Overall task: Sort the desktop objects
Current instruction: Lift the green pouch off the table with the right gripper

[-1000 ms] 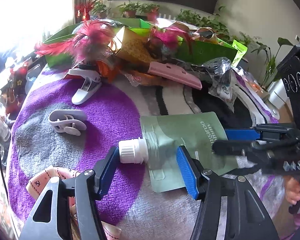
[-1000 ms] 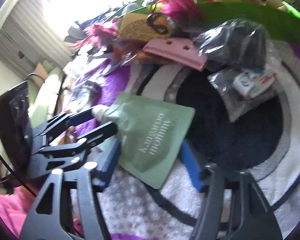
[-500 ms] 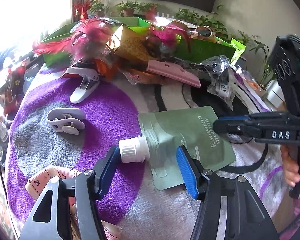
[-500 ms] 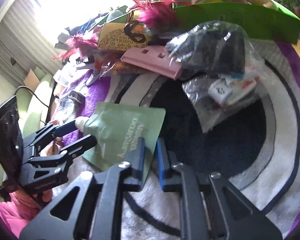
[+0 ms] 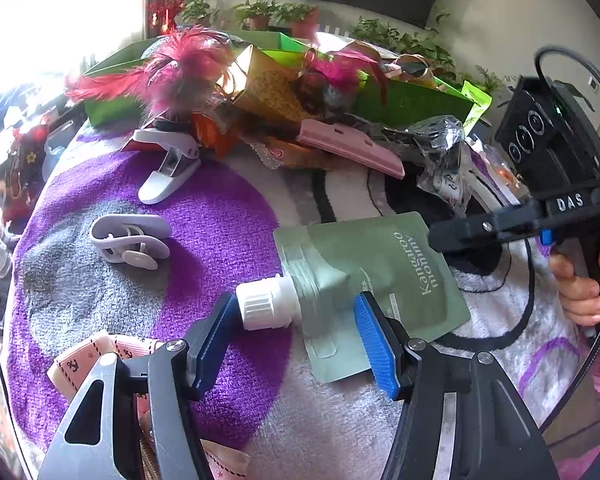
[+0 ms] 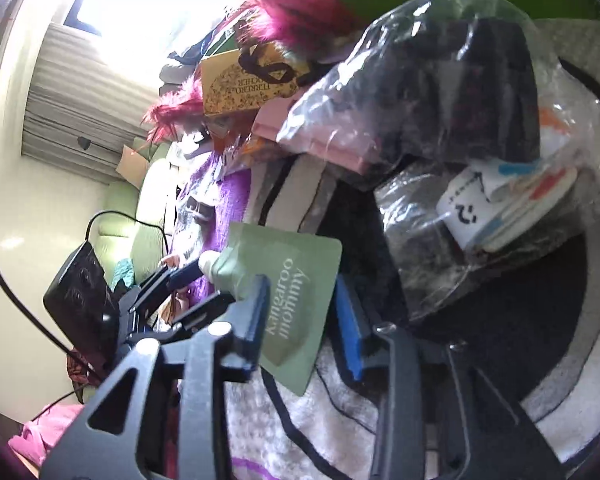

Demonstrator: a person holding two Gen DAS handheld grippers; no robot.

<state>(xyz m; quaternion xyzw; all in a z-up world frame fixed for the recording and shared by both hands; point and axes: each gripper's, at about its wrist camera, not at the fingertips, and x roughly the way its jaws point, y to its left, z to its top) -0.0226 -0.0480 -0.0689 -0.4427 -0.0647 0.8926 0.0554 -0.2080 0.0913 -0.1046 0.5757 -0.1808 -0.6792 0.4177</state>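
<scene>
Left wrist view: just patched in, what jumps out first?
The green spouted pouch lies flat on the purple rug, its white cap between the left gripper's open jaws. The right gripper, jaws opening, straddles its far corner. Behind, pink feather toys crowd a green box.

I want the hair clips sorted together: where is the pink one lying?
In the left wrist view the pink hair clip lies at the far edge of the rug, before the green box, left of the clear bag.

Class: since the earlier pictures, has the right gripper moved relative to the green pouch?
Yes. In the left wrist view, the right gripper has drawn back rightward off the green pouch to its right edge.
</scene>
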